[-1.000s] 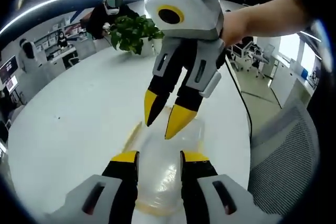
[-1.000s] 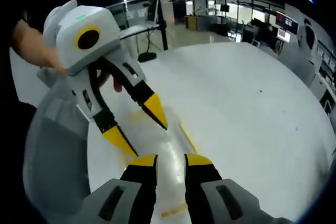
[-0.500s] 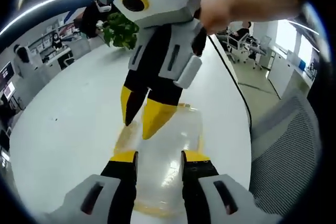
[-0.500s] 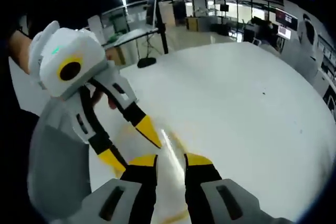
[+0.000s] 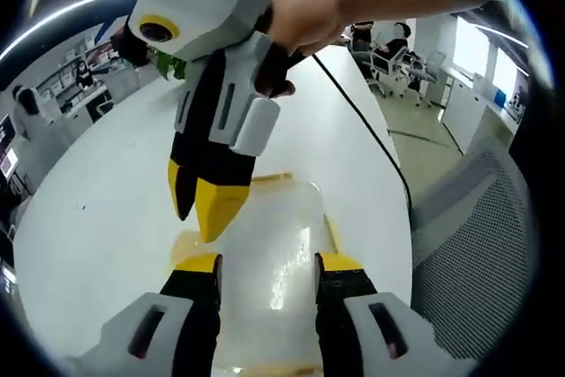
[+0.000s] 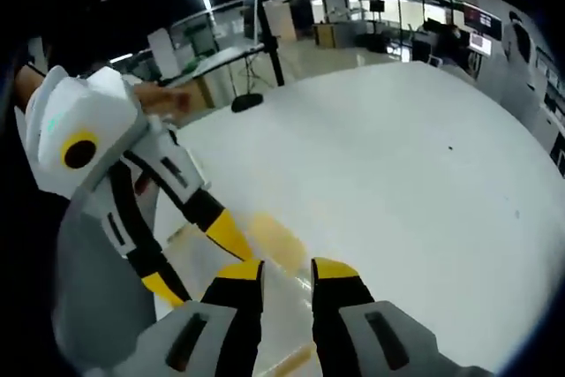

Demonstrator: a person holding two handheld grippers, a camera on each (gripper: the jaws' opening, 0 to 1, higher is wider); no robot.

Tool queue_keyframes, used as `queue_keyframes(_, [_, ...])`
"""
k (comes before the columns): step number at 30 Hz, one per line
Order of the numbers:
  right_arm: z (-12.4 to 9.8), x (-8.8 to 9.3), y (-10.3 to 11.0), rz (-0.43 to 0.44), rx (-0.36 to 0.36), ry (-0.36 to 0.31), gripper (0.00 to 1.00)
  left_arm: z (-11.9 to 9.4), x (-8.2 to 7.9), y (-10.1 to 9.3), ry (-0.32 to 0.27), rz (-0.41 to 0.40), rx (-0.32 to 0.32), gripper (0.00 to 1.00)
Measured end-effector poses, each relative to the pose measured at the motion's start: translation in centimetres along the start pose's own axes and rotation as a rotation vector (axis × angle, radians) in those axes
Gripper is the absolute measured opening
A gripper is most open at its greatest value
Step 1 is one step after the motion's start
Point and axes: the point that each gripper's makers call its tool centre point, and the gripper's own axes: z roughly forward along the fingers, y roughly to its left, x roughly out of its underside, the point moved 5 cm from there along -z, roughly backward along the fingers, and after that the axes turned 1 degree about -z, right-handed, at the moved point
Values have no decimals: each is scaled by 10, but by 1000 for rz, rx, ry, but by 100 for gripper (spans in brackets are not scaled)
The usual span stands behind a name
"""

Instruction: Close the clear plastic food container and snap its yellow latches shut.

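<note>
Both grippers hover over the clear food container, lining up on its yellow latches.

In the left gripper view the clear plastic food container (image 5: 274, 253) lies low at centre on the white desk (image 5: 106, 183), its lid apparently down, with a yellow latch (image 5: 269, 179) on its far edge. The left gripper (image 5: 267, 262) straddles it from the bottom with its fingers parted and empty, likely to steady it. The right gripper (image 5: 201, 211) drops in from the upper left, its fingers near together and holding nothing, aimed at the container's left edge, probably to press a latch. In the right gripper view a yellow latch (image 6: 276, 241) sits just above the right gripper's own fingers (image 6: 239, 273).
</note>
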Motion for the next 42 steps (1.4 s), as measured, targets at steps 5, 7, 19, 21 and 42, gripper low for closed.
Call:
queue_keyframes(5, [-10, 14, 30, 15, -129, 7, 16, -5, 3, 8, 14, 7, -16, 41])
queue_keyframes(7, [-10, 22, 36, -89, -110, 25, 20, -6, 6, 13, 13, -17, -29, 41])
queue_keyframes(19, [-3, 41, 74, -201, -182, 44, 24, 0, 3, 27, -9, -38, -46, 34])
queue_keyframes(21, [-2, 40, 74, -226, -172, 56, 24, 1, 1, 27, -12, -33, -40, 33])
queue_keyframes(42, [9, 44, 76, -783, 11, 232, 42, 10, 3, 43, 185, -286, 119, 37])
